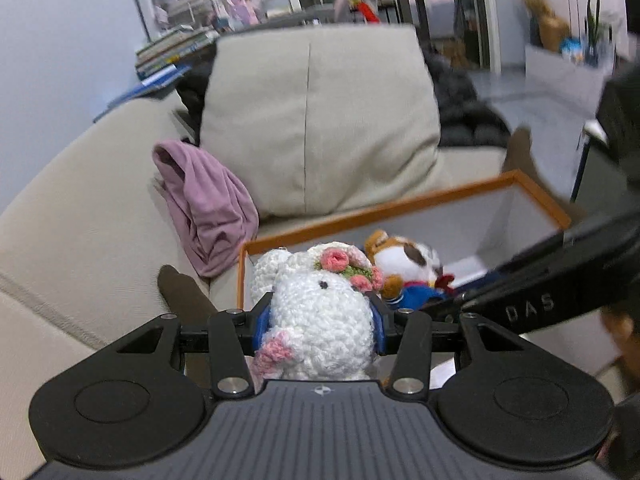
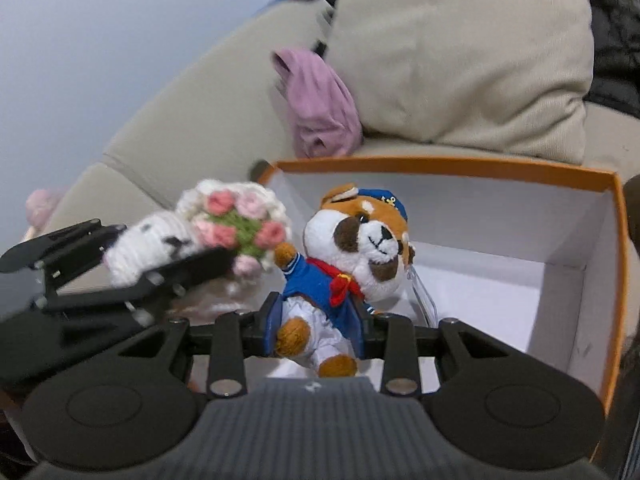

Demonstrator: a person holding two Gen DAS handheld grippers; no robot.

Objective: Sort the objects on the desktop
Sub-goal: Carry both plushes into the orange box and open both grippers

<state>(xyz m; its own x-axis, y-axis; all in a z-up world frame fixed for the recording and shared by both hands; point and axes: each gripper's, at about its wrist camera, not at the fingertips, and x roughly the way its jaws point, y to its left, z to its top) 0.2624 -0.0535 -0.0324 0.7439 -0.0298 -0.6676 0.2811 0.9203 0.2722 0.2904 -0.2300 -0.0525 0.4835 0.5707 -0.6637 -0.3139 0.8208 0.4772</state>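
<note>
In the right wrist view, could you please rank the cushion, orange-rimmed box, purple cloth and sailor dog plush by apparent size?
1. cushion and orange-rimmed box: look alike
2. purple cloth and sailor dog plush: unsure, the plush is nearer the camera

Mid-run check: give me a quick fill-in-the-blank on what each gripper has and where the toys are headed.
1. The left gripper is shut on a white ____ toy with pink flowers.
2. The right gripper is shut on a plush dog in a ____ sailor jacket.
3. The box beneath the dog has an ____ rim.
4. A ____ cloth lies beside the cushion.

Missing words: crocheted; blue; orange; purple
</note>
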